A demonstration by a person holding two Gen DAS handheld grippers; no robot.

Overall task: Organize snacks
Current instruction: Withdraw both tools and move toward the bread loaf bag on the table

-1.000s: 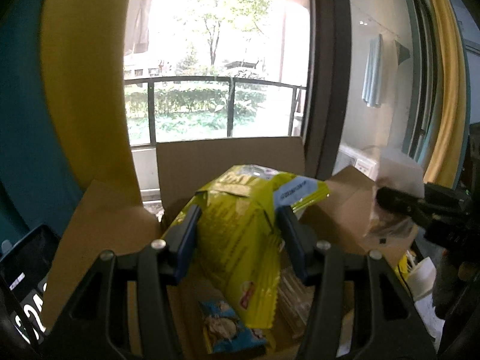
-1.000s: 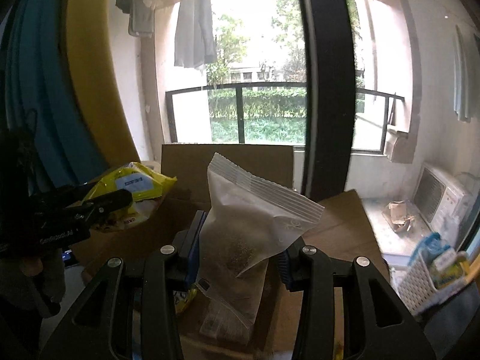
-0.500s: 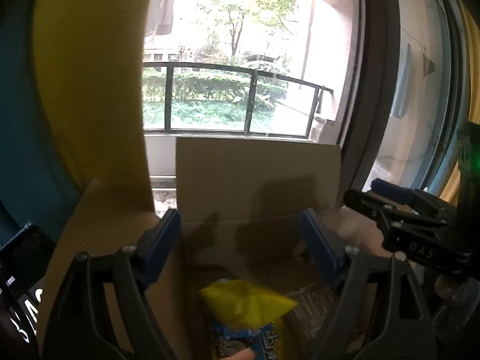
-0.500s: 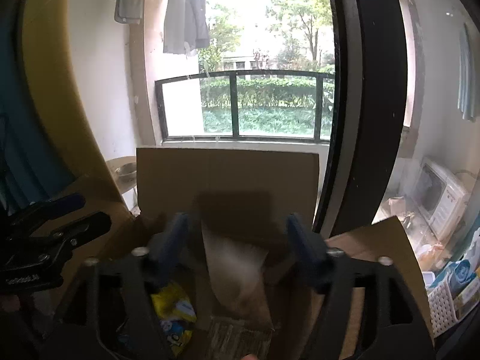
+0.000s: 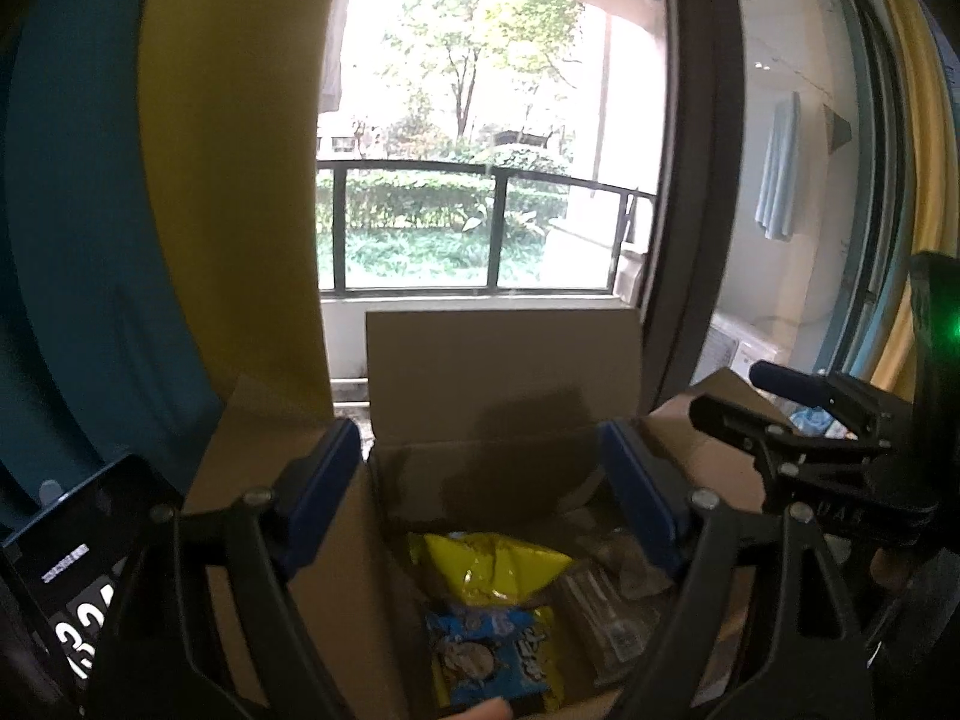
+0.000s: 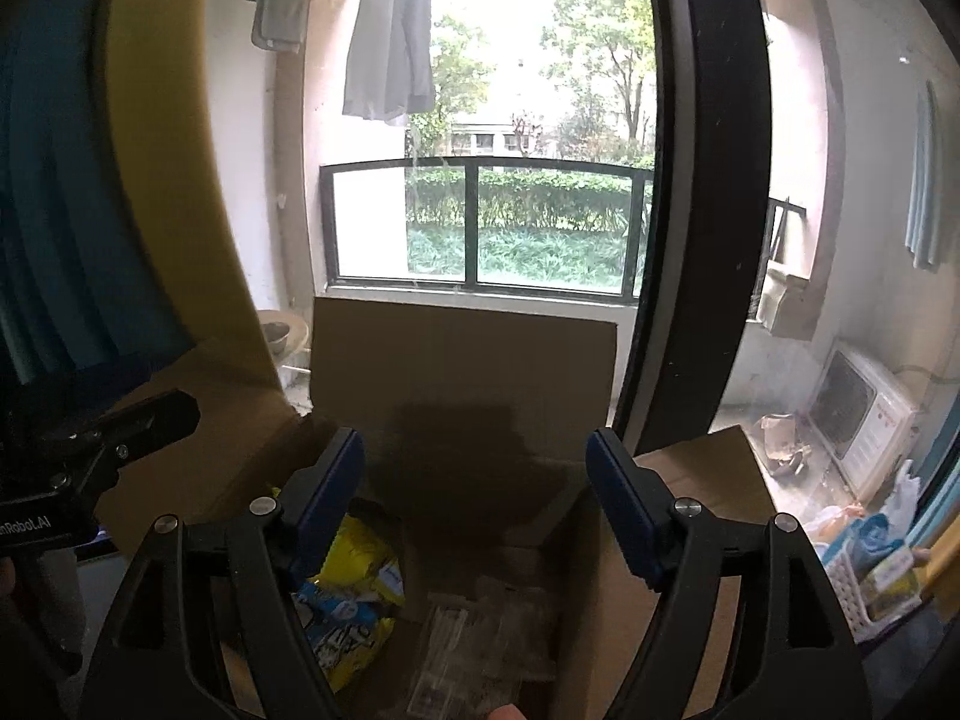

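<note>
- Both claws stand wide and hold nothing: the left claw (image 5: 480, 468) and the right claw (image 6: 474, 474) hang over the open cardboard box (image 5: 498, 360).
- Inside the box lie a yellow chip bag (image 5: 486, 564), a blue snack packet (image 5: 486, 660) touching it, and a clear bag (image 6: 480, 642) beside them.
- Judging by this, a drop-off step looks finished.
- Next move likely calls for turning away to fetch more; a white basket (image 6: 864, 588) of packets sits to the right.
</note>
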